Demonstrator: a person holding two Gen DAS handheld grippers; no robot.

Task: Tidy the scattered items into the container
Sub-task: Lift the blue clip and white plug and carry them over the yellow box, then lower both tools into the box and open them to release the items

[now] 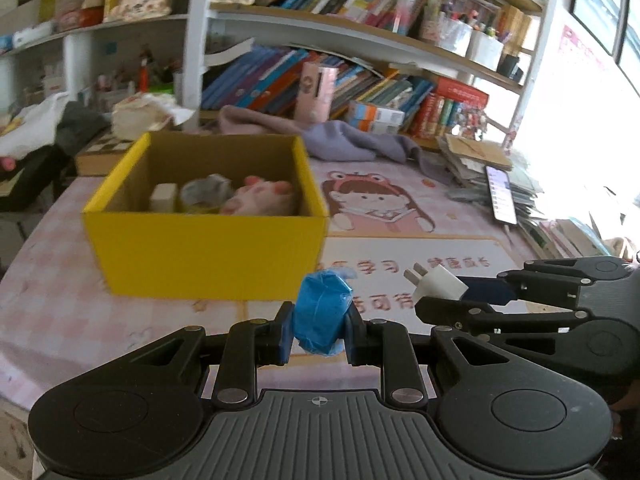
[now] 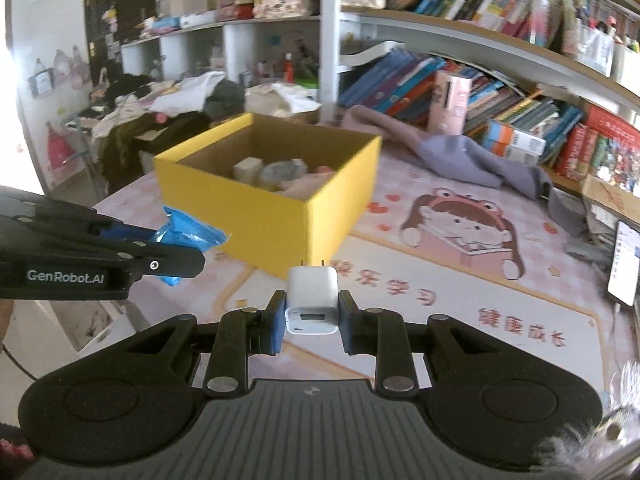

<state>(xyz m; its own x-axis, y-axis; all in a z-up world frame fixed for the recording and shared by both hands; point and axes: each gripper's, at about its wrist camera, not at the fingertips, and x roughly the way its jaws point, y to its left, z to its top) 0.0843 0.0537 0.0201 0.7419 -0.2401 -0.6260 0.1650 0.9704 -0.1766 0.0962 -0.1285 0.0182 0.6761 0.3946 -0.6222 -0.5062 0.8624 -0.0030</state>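
Left gripper (image 1: 319, 330): we clamp a blue packet (image 1: 322, 312) before the yellow box (image 1: 208, 252).
Right gripper (image 2: 311, 314): we clamp a white charger (image 2: 312, 300), nearby.

Lit phone (image 1: 501, 195) on paper stack — purple cloth (image 1: 352, 142) behind.

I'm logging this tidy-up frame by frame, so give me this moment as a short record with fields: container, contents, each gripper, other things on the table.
container: yellow box, open top
contents: pink plush toy, pale block, crumpled grey item
left gripper: shut on blue packet
right gripper: shut on white charger plug
table: cartoon desk mat, phone, purple cloth
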